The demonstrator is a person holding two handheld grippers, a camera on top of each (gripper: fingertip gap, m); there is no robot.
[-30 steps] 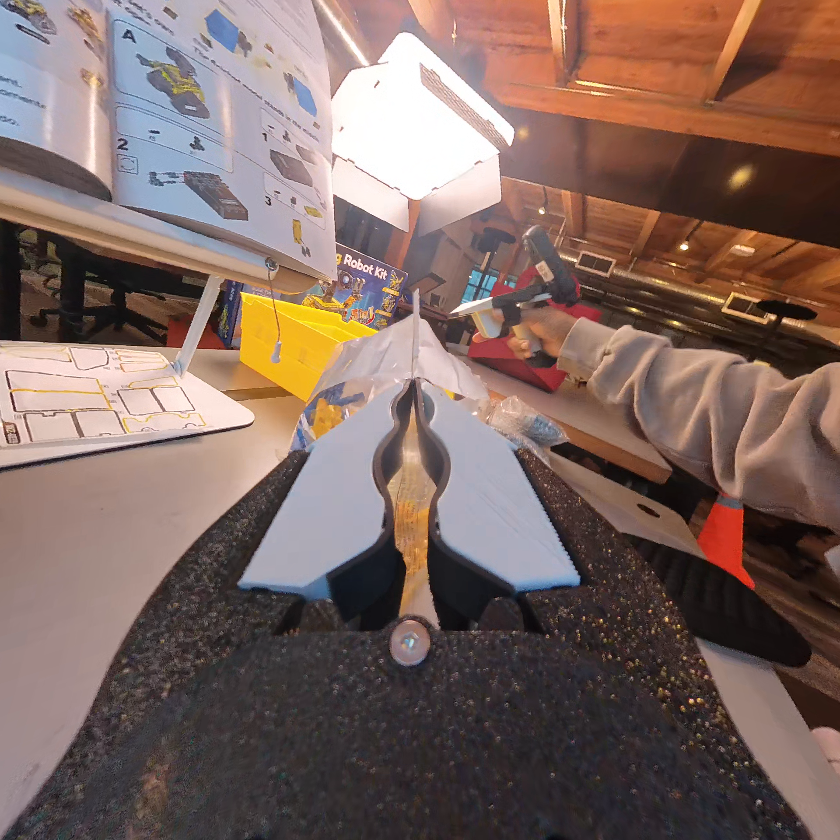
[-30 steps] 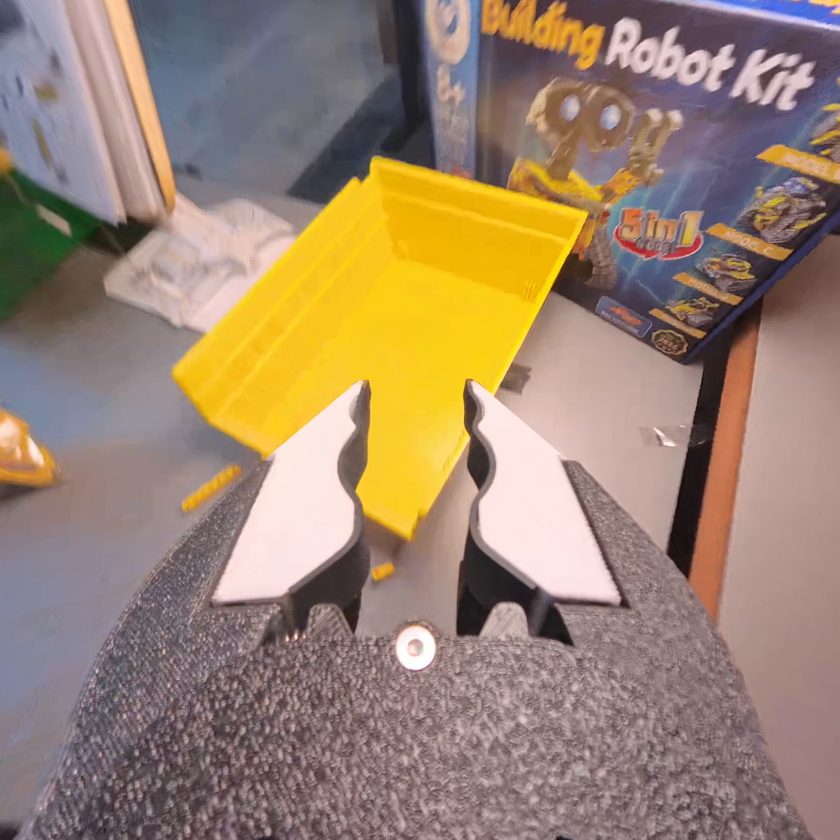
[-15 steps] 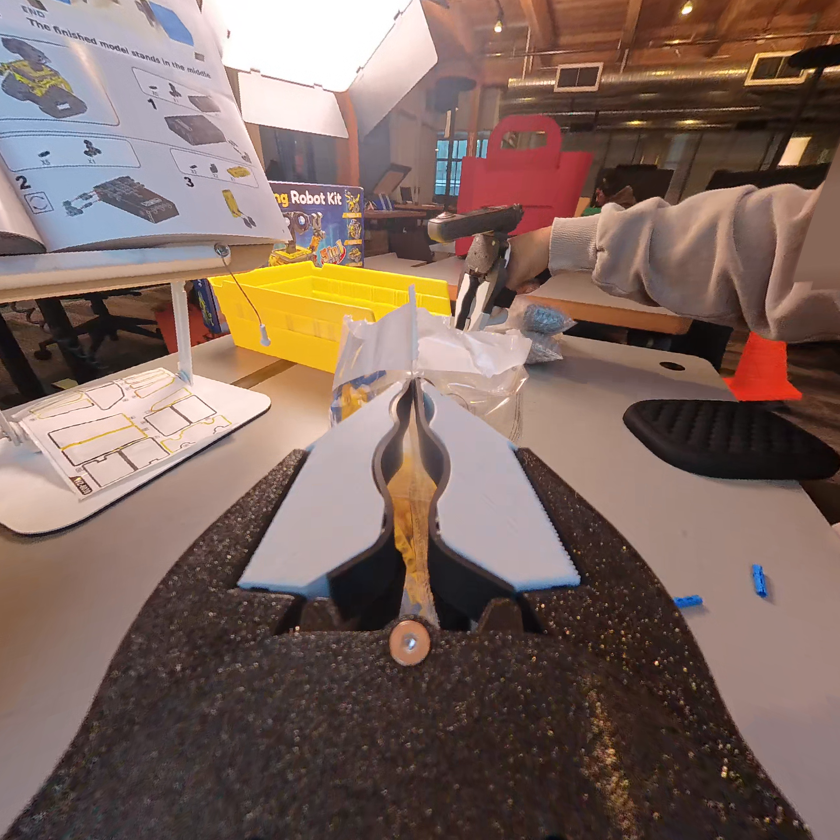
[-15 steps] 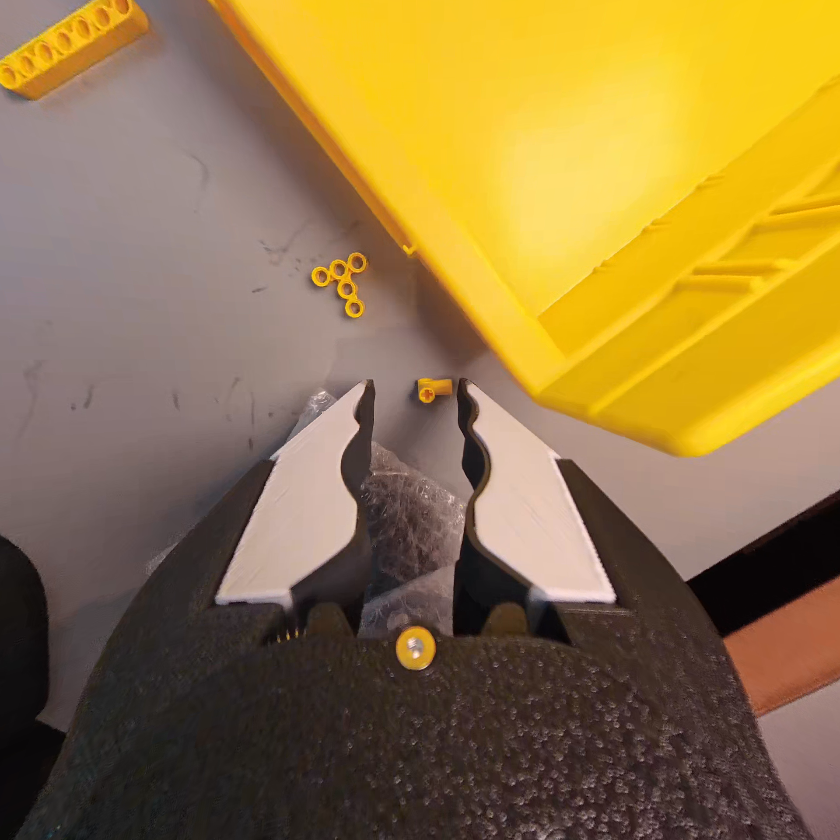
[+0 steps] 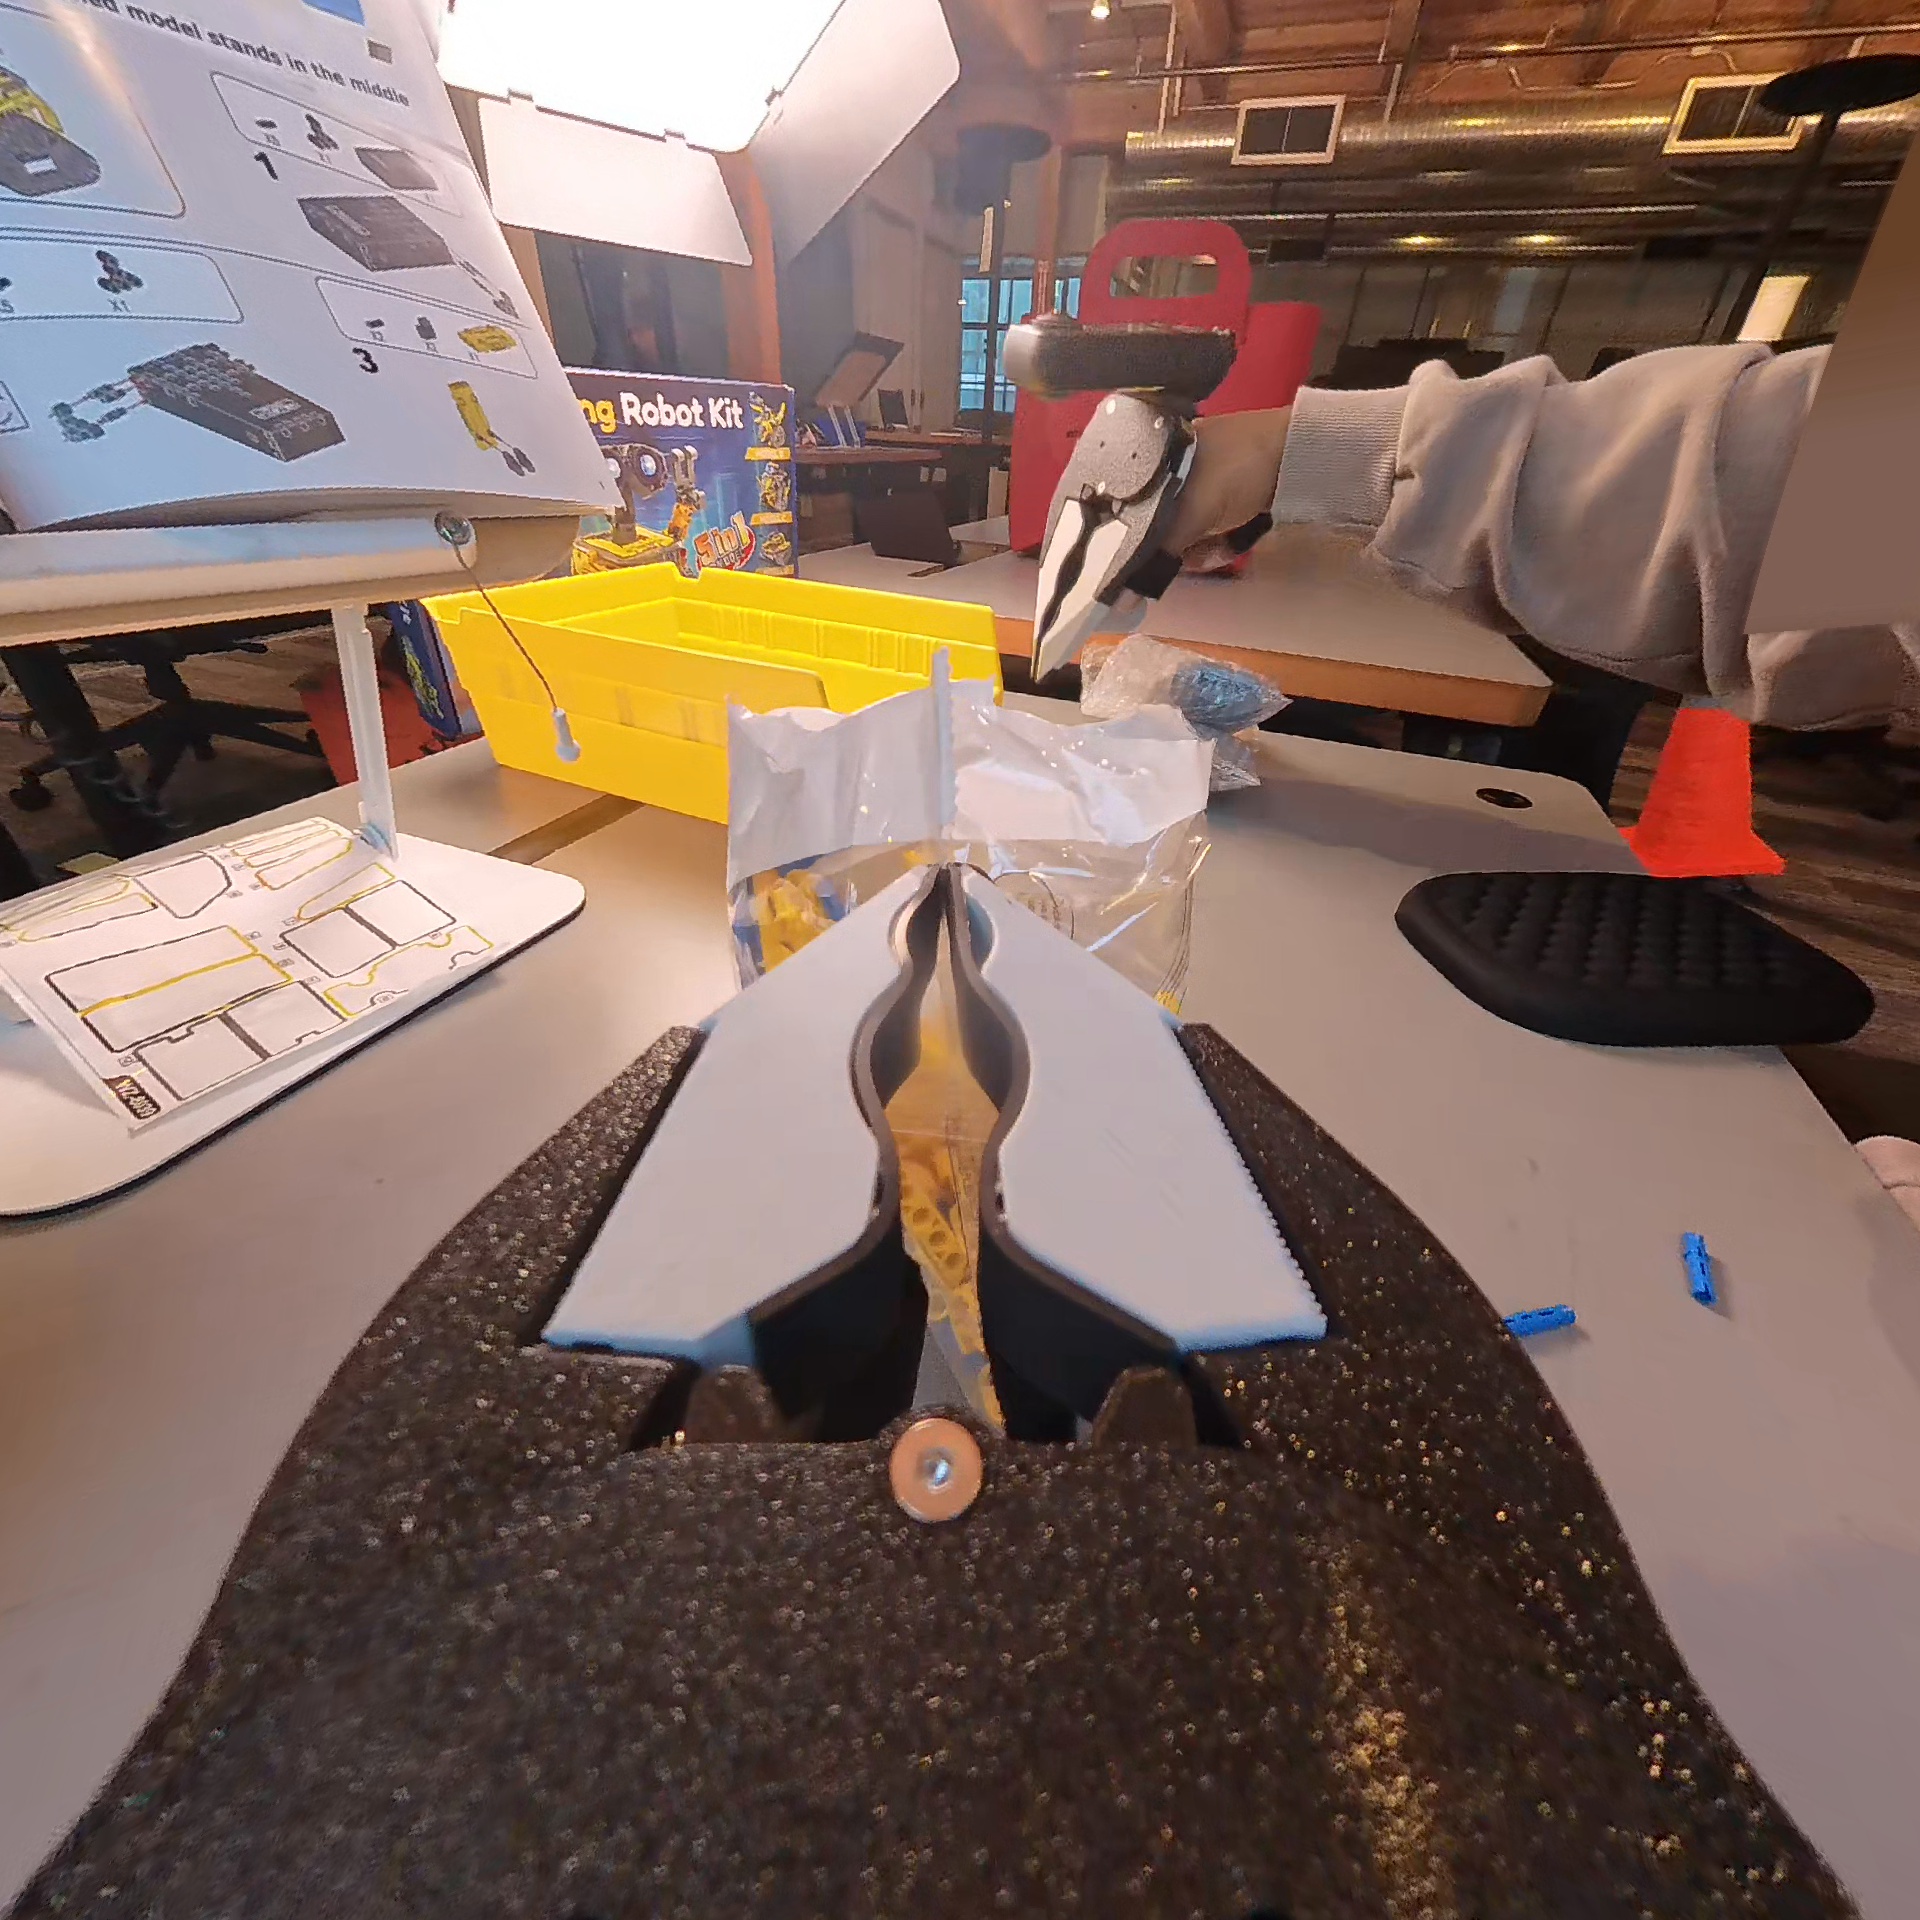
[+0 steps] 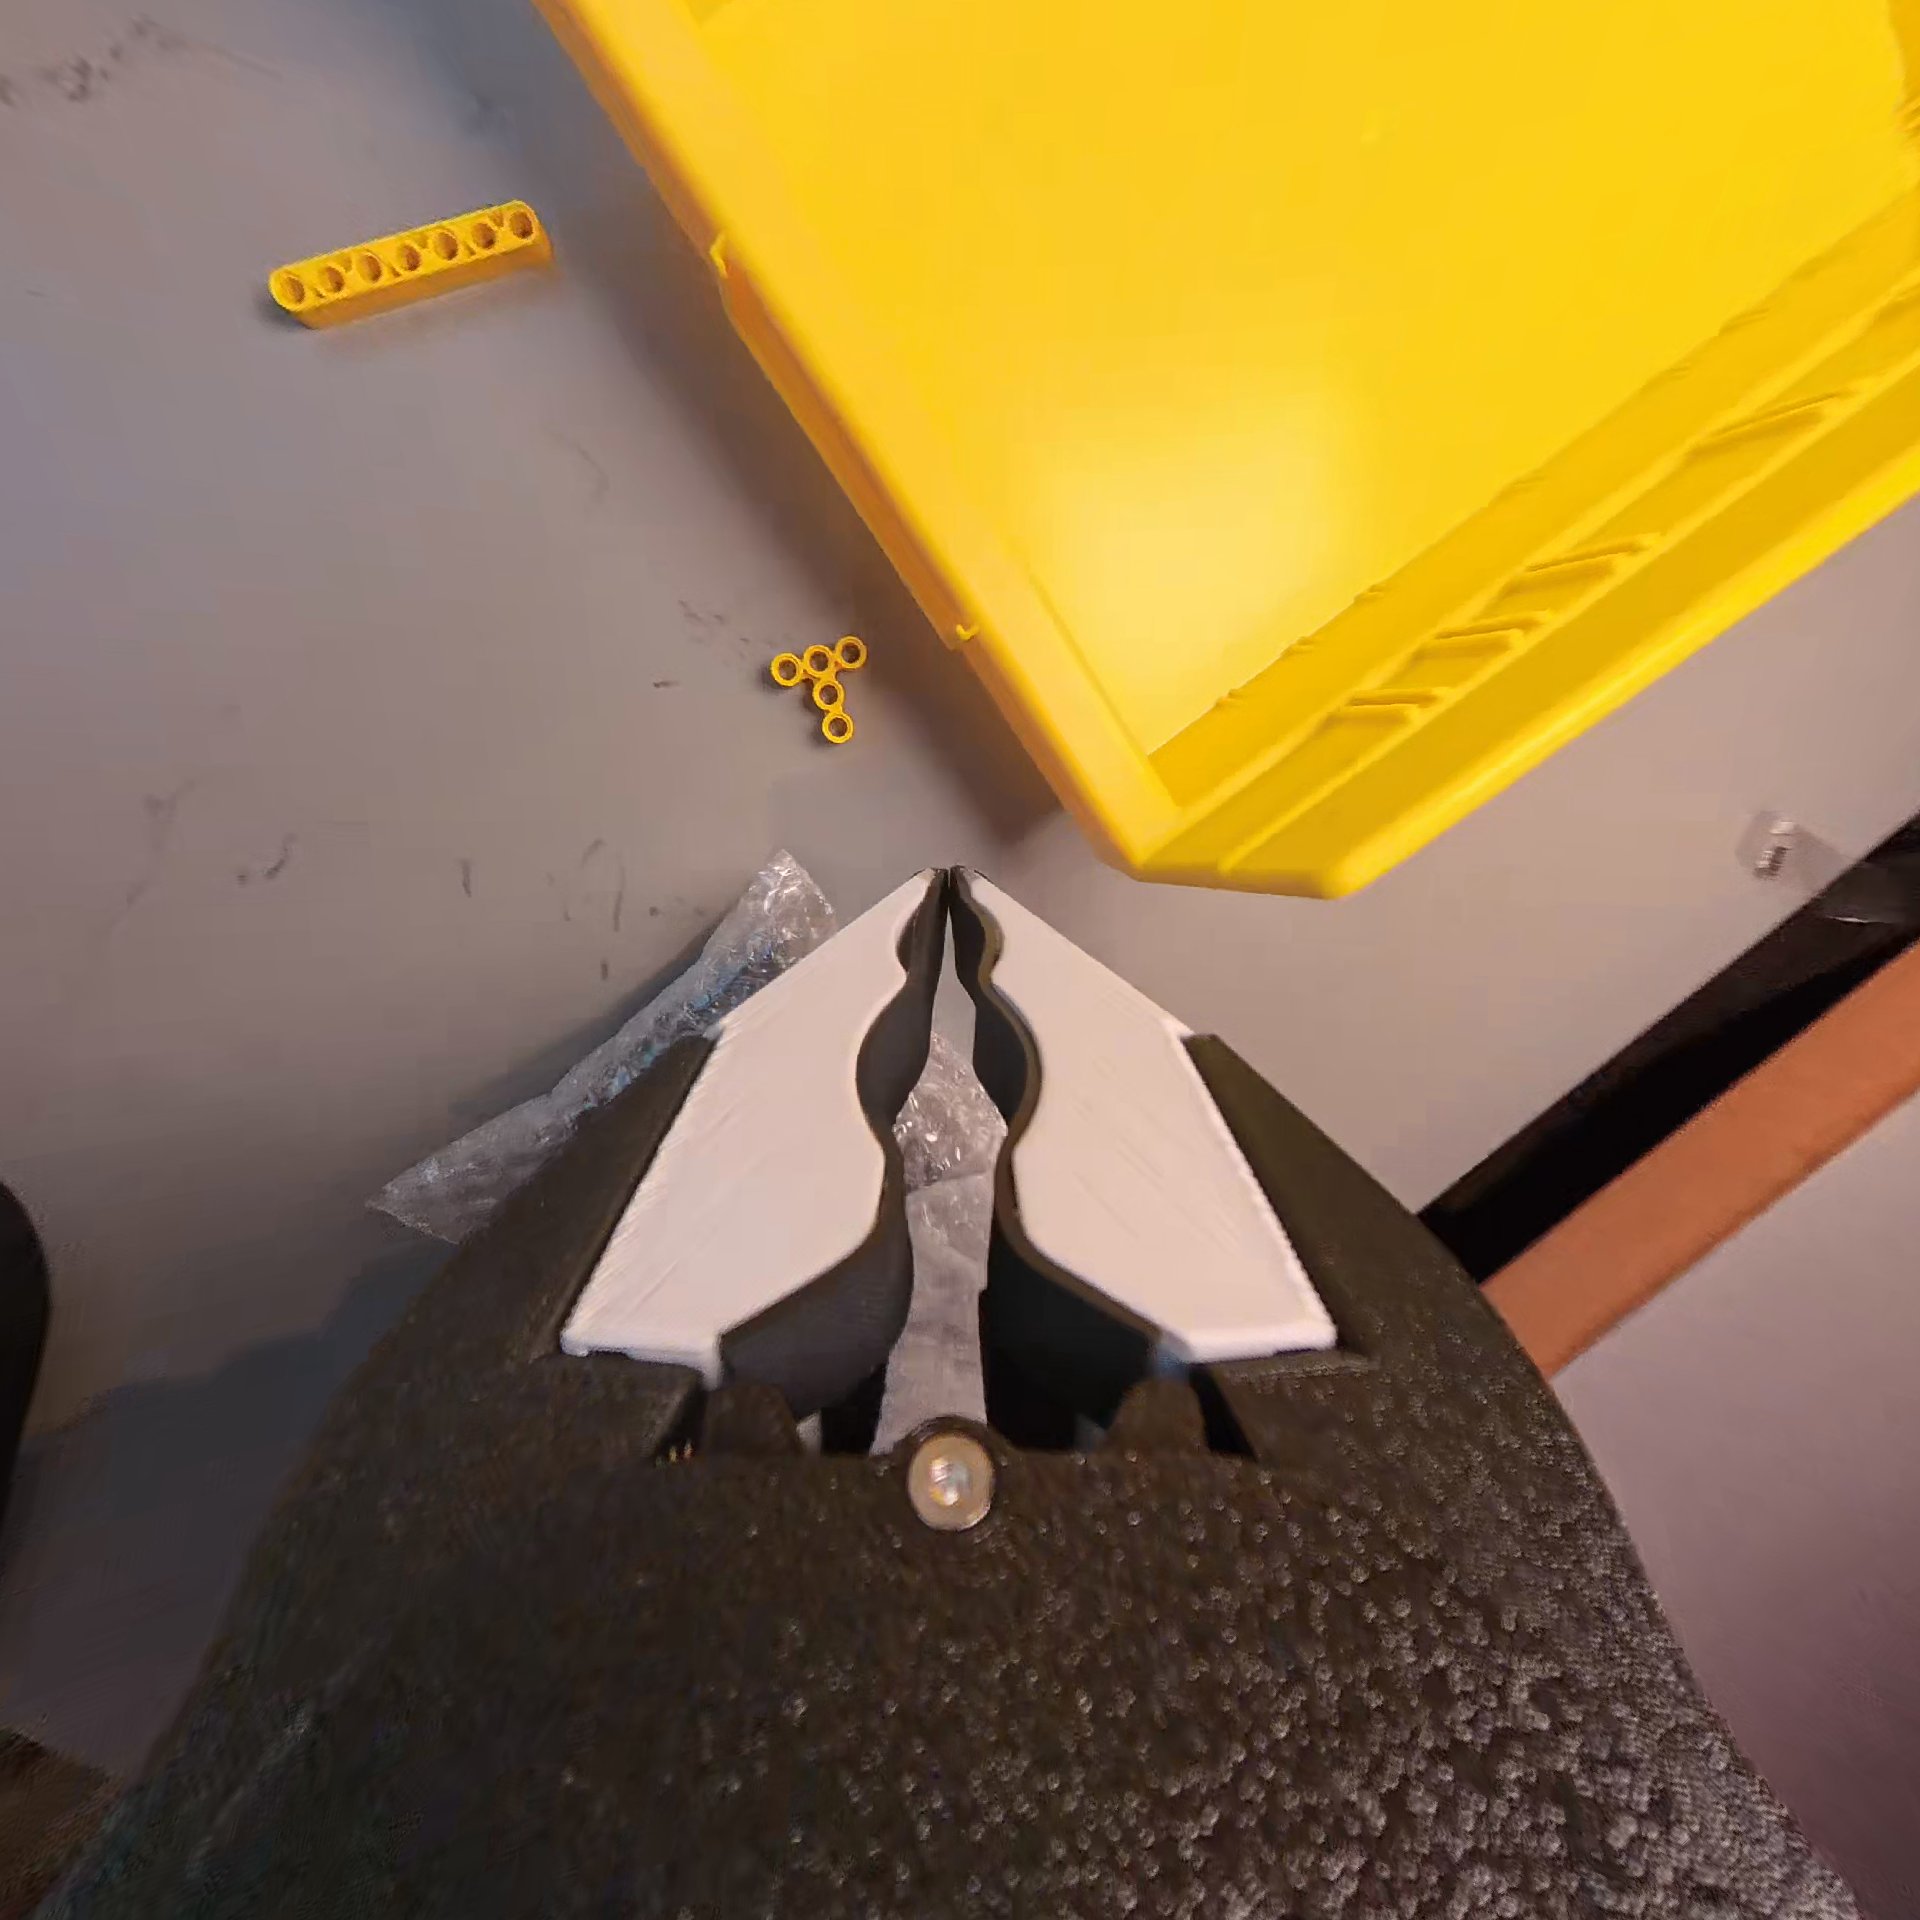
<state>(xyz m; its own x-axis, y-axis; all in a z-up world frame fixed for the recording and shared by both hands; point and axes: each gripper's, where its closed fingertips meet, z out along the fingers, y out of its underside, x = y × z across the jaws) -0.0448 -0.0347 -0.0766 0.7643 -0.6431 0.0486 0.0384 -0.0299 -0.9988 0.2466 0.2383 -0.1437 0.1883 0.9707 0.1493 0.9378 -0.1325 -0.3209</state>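
Note:
My left gripper (image 5: 943,878) is shut on a clear plastic bag (image 5: 966,769) with yellow parts (image 5: 790,904) inside, and holds it upright over the grey table (image 5: 1403,1143). My right gripper (image 6: 948,878) points down at the table beside the yellow bin (image 6: 1299,416), with its fingertips closed together. Nothing shows between the tips. A crinkled clear bag (image 6: 717,966) lies under its fingers. In the left wrist view the right gripper (image 5: 1047,665) hangs just over that bag of blue parts (image 5: 1184,686), behind my bag.
A yellow holed beam (image 6: 410,265) and a T-shaped yellow piece (image 6: 821,681) lie on the table left of the bin. An instruction booklet on a stand (image 5: 260,260), a kit box (image 5: 696,468), a black pad (image 5: 1631,956) and two blue pins (image 5: 1538,1320) are about. There is about 40 cm between the tips of the two grippers. To the T-shaped yellow piece (image 6: 821,681): right tips about 8 cm, left tips about 40 cm.
My right gripper came down from over the bin to the table and shut where a small yellow connector lay between its tips; that piece no longer shows. My left gripper levelled out, still holding the bag.

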